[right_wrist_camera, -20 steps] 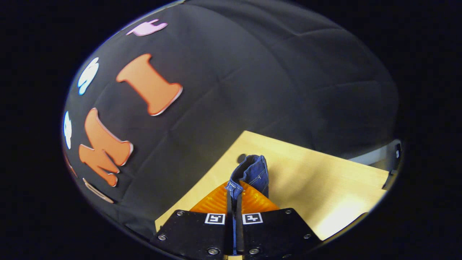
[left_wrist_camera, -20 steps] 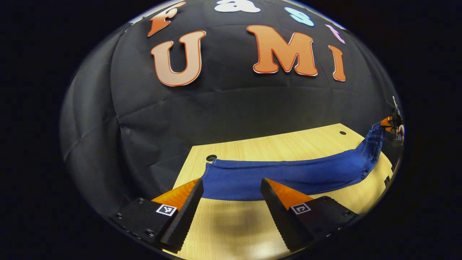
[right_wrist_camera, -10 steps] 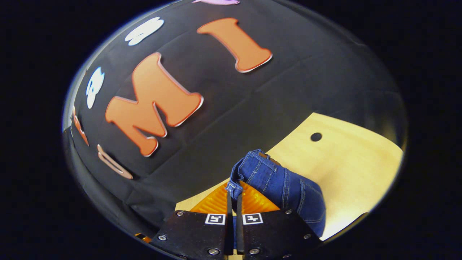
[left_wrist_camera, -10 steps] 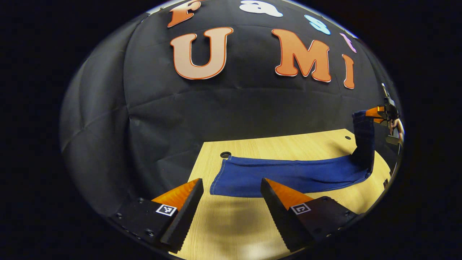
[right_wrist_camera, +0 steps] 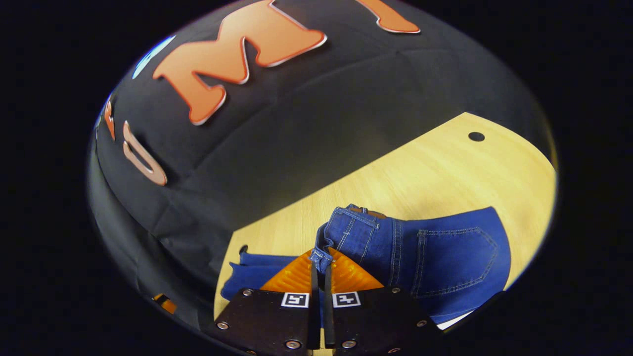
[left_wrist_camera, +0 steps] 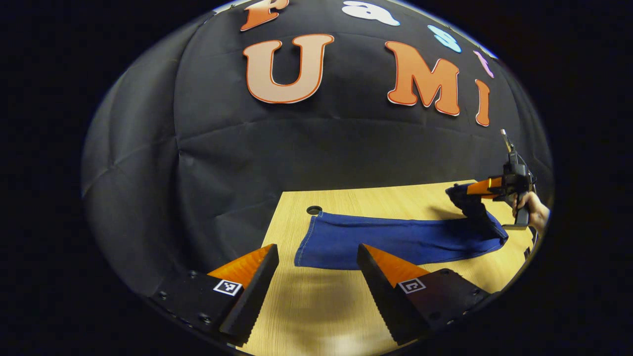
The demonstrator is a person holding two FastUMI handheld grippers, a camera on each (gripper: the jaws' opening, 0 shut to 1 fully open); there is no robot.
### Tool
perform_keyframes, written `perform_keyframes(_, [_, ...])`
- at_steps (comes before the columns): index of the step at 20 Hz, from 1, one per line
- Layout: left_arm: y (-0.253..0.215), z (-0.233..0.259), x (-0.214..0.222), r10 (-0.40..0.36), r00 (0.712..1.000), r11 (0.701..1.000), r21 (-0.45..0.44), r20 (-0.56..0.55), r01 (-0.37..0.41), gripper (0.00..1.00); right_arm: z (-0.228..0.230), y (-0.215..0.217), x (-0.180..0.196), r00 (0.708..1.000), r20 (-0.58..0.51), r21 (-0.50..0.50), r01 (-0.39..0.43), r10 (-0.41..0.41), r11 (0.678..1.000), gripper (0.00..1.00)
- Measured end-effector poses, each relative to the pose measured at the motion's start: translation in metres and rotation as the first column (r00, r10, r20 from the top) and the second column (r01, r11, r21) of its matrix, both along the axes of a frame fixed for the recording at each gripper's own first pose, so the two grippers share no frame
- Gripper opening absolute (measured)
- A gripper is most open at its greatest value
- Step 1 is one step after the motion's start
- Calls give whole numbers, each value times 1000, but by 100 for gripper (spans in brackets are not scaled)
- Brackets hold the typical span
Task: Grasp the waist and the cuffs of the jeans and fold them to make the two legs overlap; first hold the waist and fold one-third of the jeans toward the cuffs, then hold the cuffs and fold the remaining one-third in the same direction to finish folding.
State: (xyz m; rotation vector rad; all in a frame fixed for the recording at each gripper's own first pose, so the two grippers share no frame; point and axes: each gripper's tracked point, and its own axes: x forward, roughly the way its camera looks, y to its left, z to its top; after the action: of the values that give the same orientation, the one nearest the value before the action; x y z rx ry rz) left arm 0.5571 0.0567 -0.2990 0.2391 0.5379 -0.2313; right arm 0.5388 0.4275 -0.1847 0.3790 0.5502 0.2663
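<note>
The jeans lie along the far part of the wooden surface, stretched from one far corner toward the other. In the left gripper view the cuffs rest flat just beside a round hole in the surface near its far left corner. The legs lie one over the other as a single blue band.

The left tool hangs above the near part of the surface, its two fingers spread wide apart and grasping nothing. The cuffs are a little beyond its fingertips, not touching them.

The right tool is clenched on the waist of the jeans: both orange fingers press together on the waistband edge. In the right gripper view the upper part of the jeans, with a back pocket, hangs and spreads to the right of the fingers over the surface. Another round hole shows near the far right corner of the surface in this view.

In the left gripper view the right tool appears far off at the right edge, a hand holding its handle. There the waist end is lifted off the surface and bent back over the legs.
</note>
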Motion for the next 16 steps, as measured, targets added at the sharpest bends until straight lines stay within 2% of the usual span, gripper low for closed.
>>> perform_keyframes(5, [1,-14,2,28,999,999,-31,-31,-29,98,-81,37,-6,993,-105,-158,-71,54,985,3])
perform_keyframes(7, [0,-16,5,33,999,999,-38,-36,-35,99,-110,62,-20,983,-153,-149,-126,103,981,4])
perform_keyframes(9, [0,-14,12,44,998,998,-48,-36,-45,99,-112,74,-36,975,-176,-115,-159,138,980,49])
perform_keyframes(11, [-1,-15,24,52,998,995,-83,-39,-56,98,-97,57,-33,982,-139,-151,-144,124,978,95])
perform_keyframes(14, [8,-39,43,80,988,980,-173,-131,-102,100,-58,22,-39,987,-88,-205,-152,137,967,98])
perform_keyframes(16, [11,-65,52,92,963,951,-263,-255,-160,98,-34,-4,-44,989,-51,-235,-147,139,961,98])
